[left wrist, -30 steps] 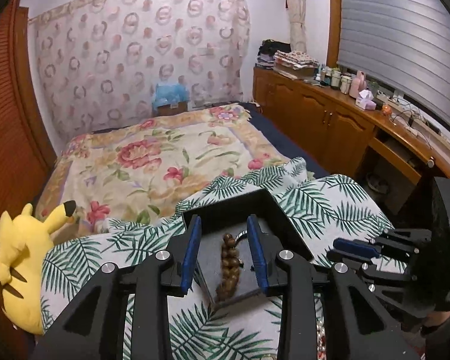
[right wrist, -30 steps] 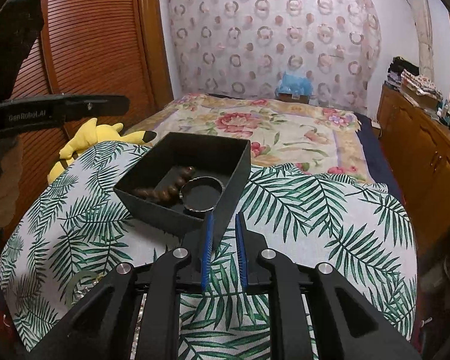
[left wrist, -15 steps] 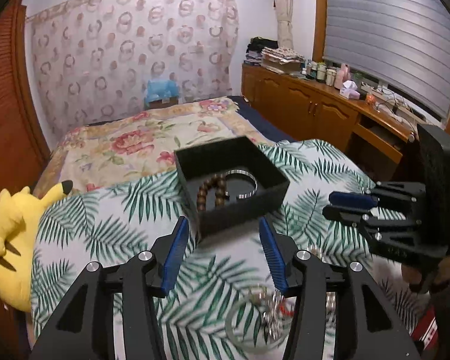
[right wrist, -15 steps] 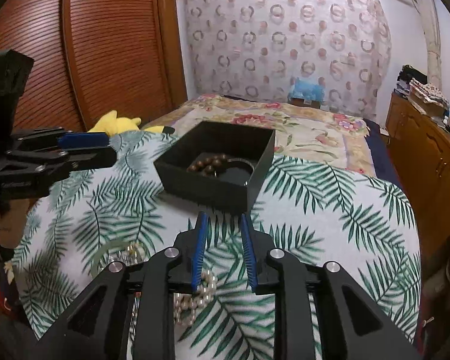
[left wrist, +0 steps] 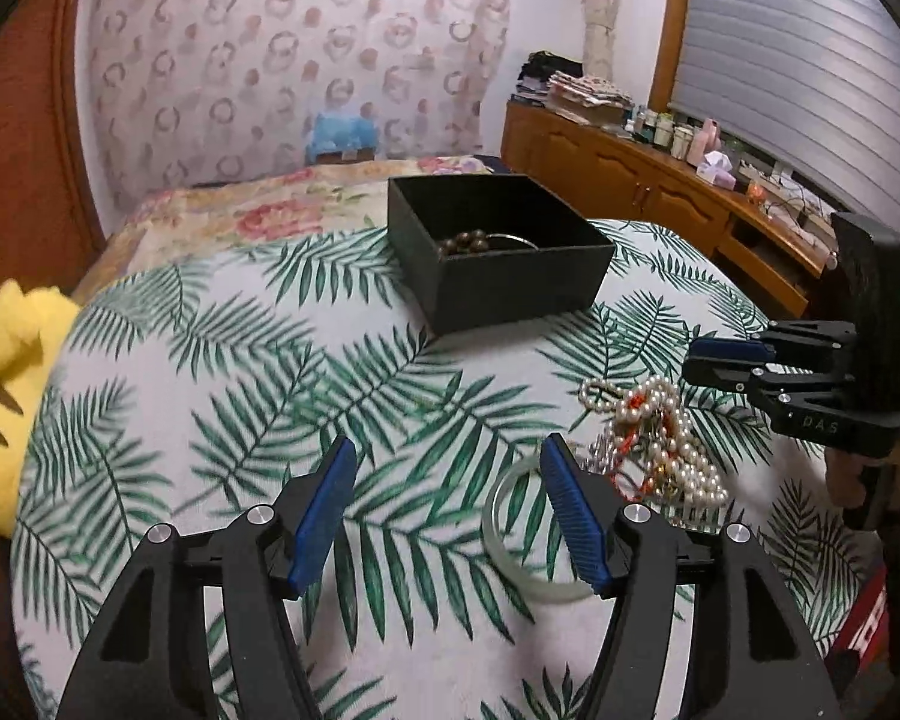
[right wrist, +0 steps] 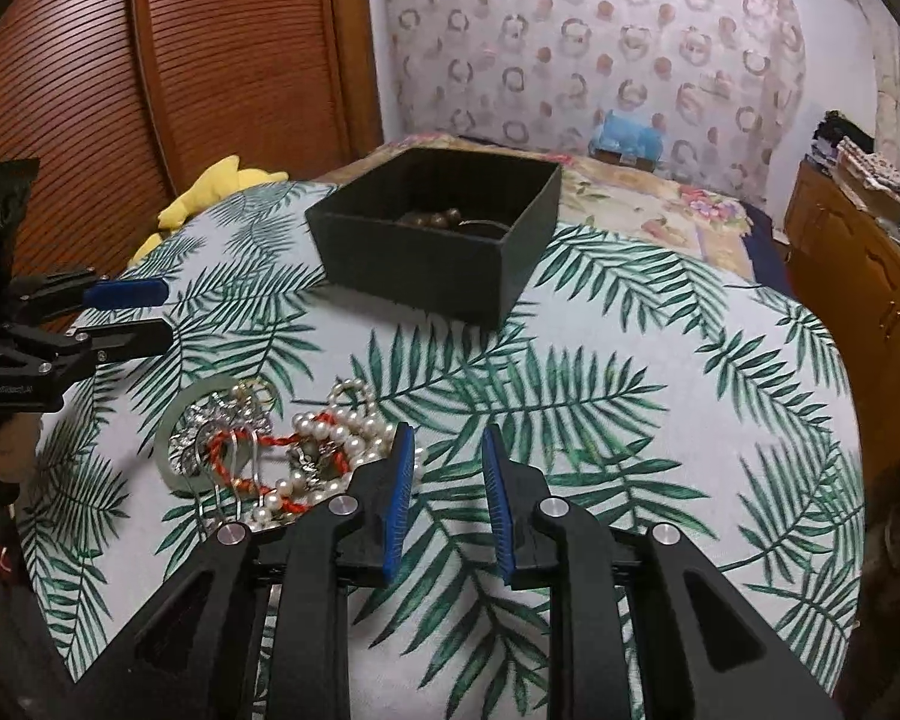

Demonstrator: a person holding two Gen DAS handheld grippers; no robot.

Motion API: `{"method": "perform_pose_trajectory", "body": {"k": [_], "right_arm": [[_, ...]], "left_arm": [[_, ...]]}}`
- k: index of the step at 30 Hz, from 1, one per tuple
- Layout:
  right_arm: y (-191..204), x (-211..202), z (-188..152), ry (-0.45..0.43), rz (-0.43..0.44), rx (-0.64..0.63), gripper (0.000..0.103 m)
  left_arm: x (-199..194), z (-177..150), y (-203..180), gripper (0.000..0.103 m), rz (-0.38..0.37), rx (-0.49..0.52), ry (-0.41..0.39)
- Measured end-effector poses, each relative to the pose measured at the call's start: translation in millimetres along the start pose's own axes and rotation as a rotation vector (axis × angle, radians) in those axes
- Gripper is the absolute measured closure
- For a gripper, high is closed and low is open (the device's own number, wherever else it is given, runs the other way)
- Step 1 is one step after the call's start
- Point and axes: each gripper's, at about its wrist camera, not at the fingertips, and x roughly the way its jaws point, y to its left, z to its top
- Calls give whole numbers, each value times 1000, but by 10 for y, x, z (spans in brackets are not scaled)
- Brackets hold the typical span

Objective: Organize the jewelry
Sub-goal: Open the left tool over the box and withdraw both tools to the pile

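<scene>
Jewelry pile (left wrist: 660, 450) sits on our leaf-print table (left wrist: 240, 372) before the bed (left wrist: 258, 210); it's just right of our spread left gripper (left wrist: 450, 510), left of our part-open right gripper (right wrist: 447, 495).

The worktop (left wrist: 222, 372) wears a white cloth printed with green palm fronds. On it stands a matte black box (left wrist: 498, 246) with dark brown beads (left wrist: 462, 243) inside. The pearl strand (right wrist: 336, 438) is creamy white, tangled with a red cord (right wrist: 240, 450); the bangle (left wrist: 522, 540) is pale translucent green. Both tongs, left (left wrist: 444, 516) and right (right wrist: 447, 504), are black with blue ribbed pads. A plush toy (left wrist: 6, 360) is bright yellow.
</scene>
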Motion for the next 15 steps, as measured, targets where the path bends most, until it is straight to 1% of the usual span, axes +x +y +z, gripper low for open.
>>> {"method": "perform_pose_trajectory", "body": {"k": [4,7,9,13,14,15], "right_arm": [[52,96,-8,37,7,-10,78],[5,183,19,59,-10,25,78],[-24,212,44,63,-7,40,78],[-5,263,96,72,-17,27,78],[-29,251,93,73,-9,29,84],[-38,250,92,77,19,35,91]], "left_arm": [[-43,-78,-3,42,-7,-17,0],[-54,-89,-25,42,-10,-16,2],[-58,-96,-39,42,-11,-13,1],[-70,-94,-63,42,-14,-8,-5],[-75,-96,-73,42,-17,-8,-6],[-78,-99,-84,42,-19,-5,-7]]}}
